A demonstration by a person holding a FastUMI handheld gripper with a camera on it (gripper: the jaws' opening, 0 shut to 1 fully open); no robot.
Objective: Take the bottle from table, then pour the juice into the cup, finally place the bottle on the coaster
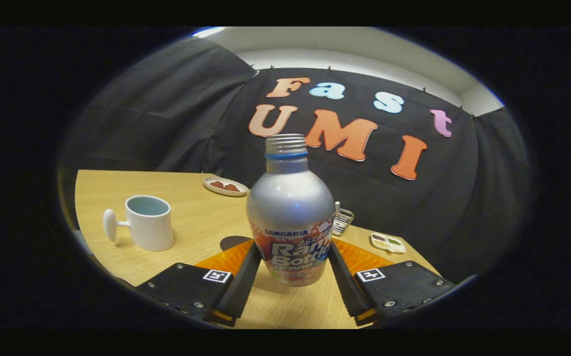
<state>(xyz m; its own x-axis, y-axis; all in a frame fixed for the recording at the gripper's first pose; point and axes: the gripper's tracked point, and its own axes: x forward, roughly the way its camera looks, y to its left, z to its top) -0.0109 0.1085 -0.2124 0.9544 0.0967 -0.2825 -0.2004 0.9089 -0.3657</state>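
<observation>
Both fingers [246, 269] press bottle [290, 217] sides | gripper [293, 269] clenched on bottle, upright, uncapped | cup [148, 222] left of bottle | coaster [233, 242] just behind-left

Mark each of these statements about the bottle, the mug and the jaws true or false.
1. The gripper has its jaws pressed on both sides of the bottle. True.
2. The bottle still has its cap on. False: the threaded neck is open.
3. The white mug lies tipped on its side. False: it stands upright on the table.
4. A dark round coaster lies between the mug and the bottle. True.
5. A small dish sits on the table beyond the mug. True.
</observation>
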